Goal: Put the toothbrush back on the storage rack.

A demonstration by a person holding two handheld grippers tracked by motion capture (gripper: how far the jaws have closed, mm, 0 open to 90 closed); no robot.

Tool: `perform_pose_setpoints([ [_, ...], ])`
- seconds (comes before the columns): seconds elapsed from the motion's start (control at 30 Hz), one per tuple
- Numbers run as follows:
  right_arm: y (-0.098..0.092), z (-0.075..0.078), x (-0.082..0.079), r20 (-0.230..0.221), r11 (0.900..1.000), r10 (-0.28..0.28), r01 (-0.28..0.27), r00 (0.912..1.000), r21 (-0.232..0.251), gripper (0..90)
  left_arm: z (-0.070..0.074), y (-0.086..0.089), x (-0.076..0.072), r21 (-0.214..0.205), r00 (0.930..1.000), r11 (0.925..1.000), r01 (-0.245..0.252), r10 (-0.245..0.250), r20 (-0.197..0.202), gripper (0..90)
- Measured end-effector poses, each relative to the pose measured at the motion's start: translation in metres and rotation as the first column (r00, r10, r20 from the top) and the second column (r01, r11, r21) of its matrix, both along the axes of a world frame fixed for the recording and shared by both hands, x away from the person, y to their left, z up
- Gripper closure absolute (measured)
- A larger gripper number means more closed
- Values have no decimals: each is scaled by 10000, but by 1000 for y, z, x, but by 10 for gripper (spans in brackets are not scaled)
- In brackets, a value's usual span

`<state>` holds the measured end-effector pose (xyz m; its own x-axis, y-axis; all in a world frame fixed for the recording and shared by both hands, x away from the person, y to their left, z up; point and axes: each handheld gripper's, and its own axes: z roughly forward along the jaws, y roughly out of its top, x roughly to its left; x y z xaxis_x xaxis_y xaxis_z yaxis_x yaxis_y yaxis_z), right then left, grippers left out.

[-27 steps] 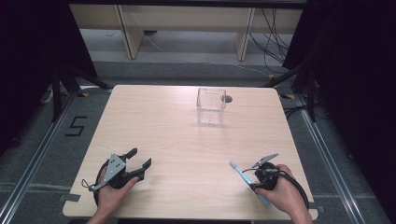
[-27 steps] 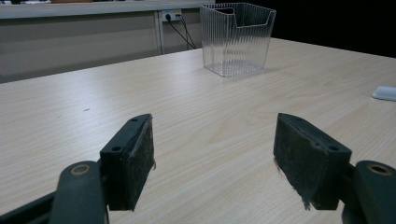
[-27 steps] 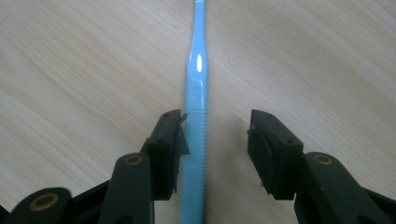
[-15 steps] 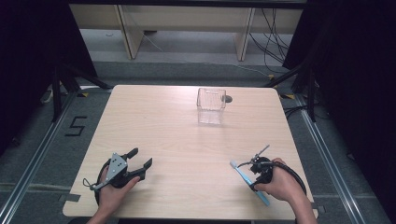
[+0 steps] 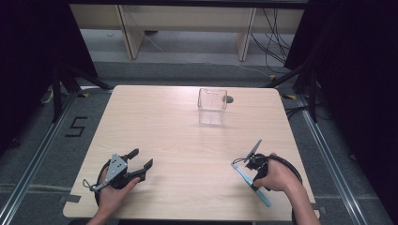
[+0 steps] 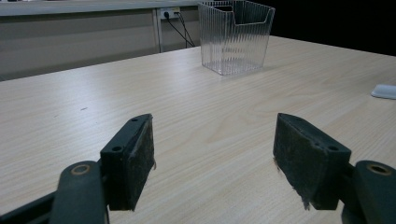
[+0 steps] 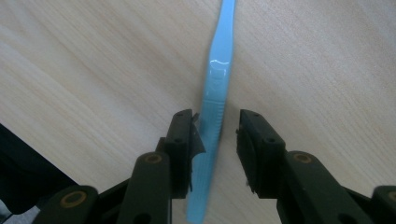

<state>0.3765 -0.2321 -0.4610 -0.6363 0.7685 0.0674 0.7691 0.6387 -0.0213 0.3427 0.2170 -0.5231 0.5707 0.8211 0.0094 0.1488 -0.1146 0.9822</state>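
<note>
A light blue toothbrush (image 5: 264,198) lies flat on the wooden table (image 5: 178,140) near its front right corner. My right gripper (image 5: 247,168) points down over it. In the right gripper view the jaws straddle the toothbrush (image 7: 217,79) handle. The left pad (image 7: 187,140) is against it and a gap shows at the other pad, so my right gripper (image 7: 215,140) is open. My left gripper (image 5: 142,158) rests at the front left, open and holding nothing (image 6: 212,158). A clear ribbed plastic box (image 5: 212,107) stands upright at the far middle of the table (image 6: 236,37).
A small dark round mark (image 5: 229,99) sits behind the box. The table's front edge runs just under both hands. A pale flat end (image 6: 385,91) shows low on the table at the right of the left gripper view. Shelving and cables lie beyond the far edge.
My right hand has rolled and tipped its gripper down over the toothbrush, the grey plate turning edge-on. The left gripper and the box have not moved.
</note>
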Motion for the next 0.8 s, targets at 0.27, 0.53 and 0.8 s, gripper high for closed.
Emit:
perform_pose_setpoints([
  [0.27, 3, -5, 7, -277, 9991, -79, 68, 9996, -422, 675, 0, -1, 0, 46, 10000, 10000, 6, -6, 33, 288],
  [0.53, 9, -5, 8, -124, 9996, 8, -12, 9999, -276, 692, 0, 0, 0, 14, 10000, 10000, 25, -25, 36, 288],
  [0.8, 13, -13, 12, -170, 9976, 516, -523, 9985, -460, 757, 0, 0, -1, 20, 10000, 10000, 38, -38, 41, 288],
])
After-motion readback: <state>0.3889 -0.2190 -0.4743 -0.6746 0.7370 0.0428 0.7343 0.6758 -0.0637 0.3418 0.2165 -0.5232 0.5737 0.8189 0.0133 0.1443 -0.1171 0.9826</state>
